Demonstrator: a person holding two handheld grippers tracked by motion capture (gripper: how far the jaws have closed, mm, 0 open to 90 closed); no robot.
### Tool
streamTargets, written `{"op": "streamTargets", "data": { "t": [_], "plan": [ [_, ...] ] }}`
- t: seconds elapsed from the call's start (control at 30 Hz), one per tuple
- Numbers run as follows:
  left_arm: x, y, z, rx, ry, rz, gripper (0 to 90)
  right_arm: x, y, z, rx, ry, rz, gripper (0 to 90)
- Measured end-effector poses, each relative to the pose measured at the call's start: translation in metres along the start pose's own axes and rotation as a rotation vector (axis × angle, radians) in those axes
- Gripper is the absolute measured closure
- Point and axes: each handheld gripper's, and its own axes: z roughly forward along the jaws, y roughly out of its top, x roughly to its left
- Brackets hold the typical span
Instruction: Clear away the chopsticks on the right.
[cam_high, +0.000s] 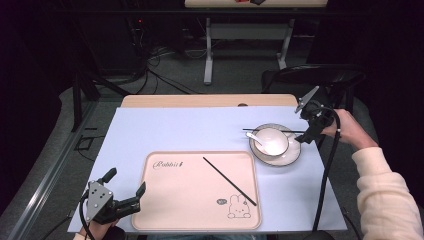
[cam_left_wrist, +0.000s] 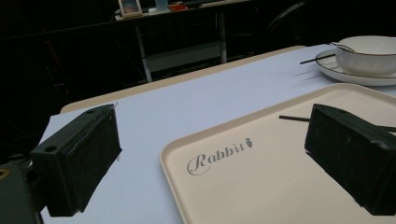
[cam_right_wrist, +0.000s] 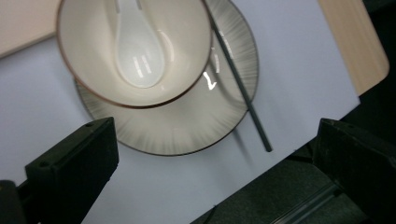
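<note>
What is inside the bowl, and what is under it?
A white spoon lies inside the bowl. The bowl stands on a plate, with a chopstick across the plate's rim. The plate's middle is covered by the bowl.

Black chopstick lies flat across the far side of the plate, behind the bowl, its right end poking past the rim onto the pale cloth near the tabletop's right edge. Bowl is cream with a thin dark rim, upright, sitting on the grey-streaked plate and shifted toward its left edge, a white spoon resting inside. Second black chopstick lies flat and diagonal on the beige tray, running from upper middle to lower right beside the rabbit print.
</note>
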Motion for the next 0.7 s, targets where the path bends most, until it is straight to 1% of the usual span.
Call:
{"op": "streamTargets", "data": {
  "t": [0.03,0.07,0.1,0.13,0.17,0.2,0.23,0.27,0.33,0.37,0.43,0.47,0.53,0.57,0.6,0.63,0.67,0.7],
  "plan": [
    [0.000,0.000,0.000,0.000,0.000,0.001,3.2,-0.002,0.001,0.002,0.007,-0.003,0.000,0.0],
    [0.000,0.000,0.000,0.000,0.000,0.001,3.1,-0.004,0.003,0.003,0.017,0.009,-0.001,0.0],
    [0.000,0.000,0.000,0.000,0.000,0.001,3.1,-0.004,0.003,0.003,0.017,0.009,-0.001,0.0],
    [0.000,0.000,0.000,-0.001,0.001,-0.001,3.1,-0.009,0.005,0.006,0.009,0.006,-0.011,0.0],
    [0.000,0.000,0.000,-0.001,0.001,0.000,3.1,-0.016,0.008,0.009,-0.001,0.015,-0.017,0.0],
    [0.000,0.000,0.000,-0.001,0.001,0.000,3.1,-0.018,0.009,0.011,-0.009,0.011,-0.017,0.0],
    [0.000,0.000,0.000,-0.001,0.001,-0.001,3.1,-0.019,0.011,0.014,0.005,0.004,-0.036,0.0],
    [0.000,0.000,0.000,-0.002,0.000,-0.001,3.1,-0.020,0.012,0.018,0.016,0.001,-0.035,0.0],
    [0.000,0.000,0.000,-0.005,0.002,-0.005,3.1,-0.022,0.015,0.028,0.036,0.001,-0.048,0.0],
    [0.000,0.000,0.000,-0.004,0.002,-0.005,3.1,-0.022,0.015,0.030,0.034,-0.002,-0.035,0.0],
    [0.000,0.000,0.000,-0.005,0.001,-0.005,3.1,-0.024,0.016,0.034,0.032,-0.006,-0.035,0.0],
    [0.000,0.000,0.000,-0.002,-0.001,-0.001,3.1,-0.026,0.018,0.039,0.049,-0.016,-0.043,0.4],
    [0.000,0.000,0.000,-0.004,0.000,-0.002,3.1,-0.027,0.019,0.045,0.041,-0.035,-0.057,4.3],
    [0.000,0.000,0.000,-0.004,0.001,-0.004,3.1,-0.028,0.019,0.048,0.034,-0.037,-0.065,8.0],
    [0.000,0.000,0.000,-0.003,0.000,-0.003,3.1,-0.029,0.021,0.050,0.048,-0.063,-0.070,14.6],
    [0.000,0.000,0.000,-0.002,0.000,0.000,3.1,-0.029,0.022,0.053,0.051,-0.081,-0.069,14.7],
    [0.000,0.000,0.000,-0.003,-0.001,-0.002,3.1,-0.030,0.023,0.057,0.055,-0.073,-0.070,16.2],
    [0.000,0.000,0.000,-0.004,0.000,-0.004,3.1,-0.029,0.023,0.061,0.075,-0.075,-0.066,21.2]
  ]
}}
